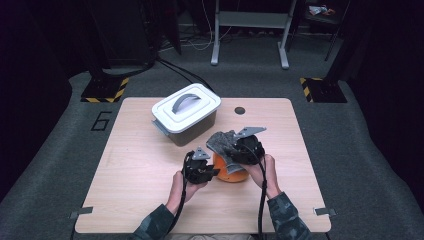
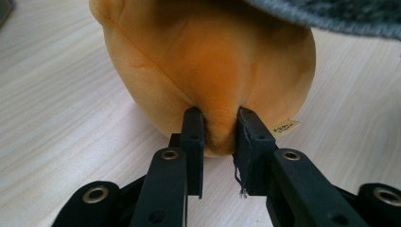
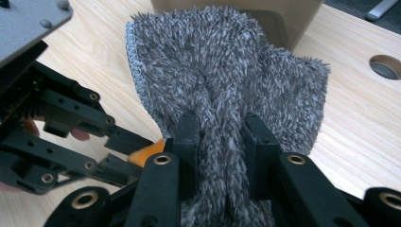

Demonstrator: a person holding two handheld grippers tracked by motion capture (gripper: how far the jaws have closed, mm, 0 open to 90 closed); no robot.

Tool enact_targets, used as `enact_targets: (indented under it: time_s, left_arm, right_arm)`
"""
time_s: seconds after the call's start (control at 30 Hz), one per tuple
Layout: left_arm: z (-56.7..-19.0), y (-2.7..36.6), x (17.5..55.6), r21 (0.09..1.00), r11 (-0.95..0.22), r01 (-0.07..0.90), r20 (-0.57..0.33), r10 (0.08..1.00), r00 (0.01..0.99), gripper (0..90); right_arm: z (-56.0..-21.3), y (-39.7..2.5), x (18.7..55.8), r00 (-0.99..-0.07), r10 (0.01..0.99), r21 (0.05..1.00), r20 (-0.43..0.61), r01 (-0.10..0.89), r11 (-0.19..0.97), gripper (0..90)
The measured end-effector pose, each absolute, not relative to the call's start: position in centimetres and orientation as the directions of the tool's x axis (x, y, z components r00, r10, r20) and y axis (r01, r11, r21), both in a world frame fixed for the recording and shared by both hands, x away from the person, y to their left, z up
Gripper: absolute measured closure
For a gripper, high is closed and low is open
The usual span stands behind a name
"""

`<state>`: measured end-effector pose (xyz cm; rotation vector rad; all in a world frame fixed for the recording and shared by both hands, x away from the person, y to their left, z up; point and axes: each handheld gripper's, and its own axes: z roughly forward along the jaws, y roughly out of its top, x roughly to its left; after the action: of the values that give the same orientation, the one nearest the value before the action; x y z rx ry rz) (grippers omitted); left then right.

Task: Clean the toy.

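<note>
An orange plush toy point(image 1: 231, 171) sits on the wooden table point(image 1: 140, 165) near the front middle. My left gripper point(image 1: 212, 172) is shut on the orange plush point(image 2: 208, 66), its jaws pinching a fold of the fabric at the toy's near side. My right gripper point(image 1: 235, 150) is shut on a grey fluffy cloth point(image 1: 222, 141) held over the toy's top. In the right gripper view the cloth point(image 3: 222, 80) fans out past the jaws, a sliver of orange plush point(image 3: 149, 150) shows beneath, and the left gripper's body point(image 3: 56, 132) is at the left.
A white lidded box point(image 1: 186, 112) with a grey handle stands at the table's back middle, just beyond the cloth. A round hole point(image 1: 240, 110) is in the tabletop to its right. A small tag point(image 2: 285, 127) hangs from the plush.
</note>
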<state>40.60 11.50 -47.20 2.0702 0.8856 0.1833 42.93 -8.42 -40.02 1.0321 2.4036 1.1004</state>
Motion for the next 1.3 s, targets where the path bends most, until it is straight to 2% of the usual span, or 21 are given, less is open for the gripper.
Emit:
enact_targets:
  time_s: [0.3, 0.63, 1.3]
  left_arm:
    - [-47.1, 11.1, 40.6, 0.759, -0.412, 0.503, -0.152, 0.640, 0.753, 76.3]
    - [-47.3, 11.1, 40.5, 0.760, -0.382, 0.526, -0.185, 0.648, 0.739, 76.5]
    - [-47.5, 11.4, 40.5, 0.763, -0.384, 0.520, -0.182, 0.645, 0.742, 76.2]
  right_arm:
    - [-41.8, -7.4, 43.4, -0.705, 0.709, 0.727, 0.007, 0.490, 0.480, 70.3]
    - [-41.7, -7.5, 42.9, -0.695, 0.719, 0.728, -0.018, 0.484, 0.485, 70.2]
    - [-41.9, -11.7, 42.0, -0.624, 0.781, 0.732, 0.006, 0.535, 0.422, 69.2]
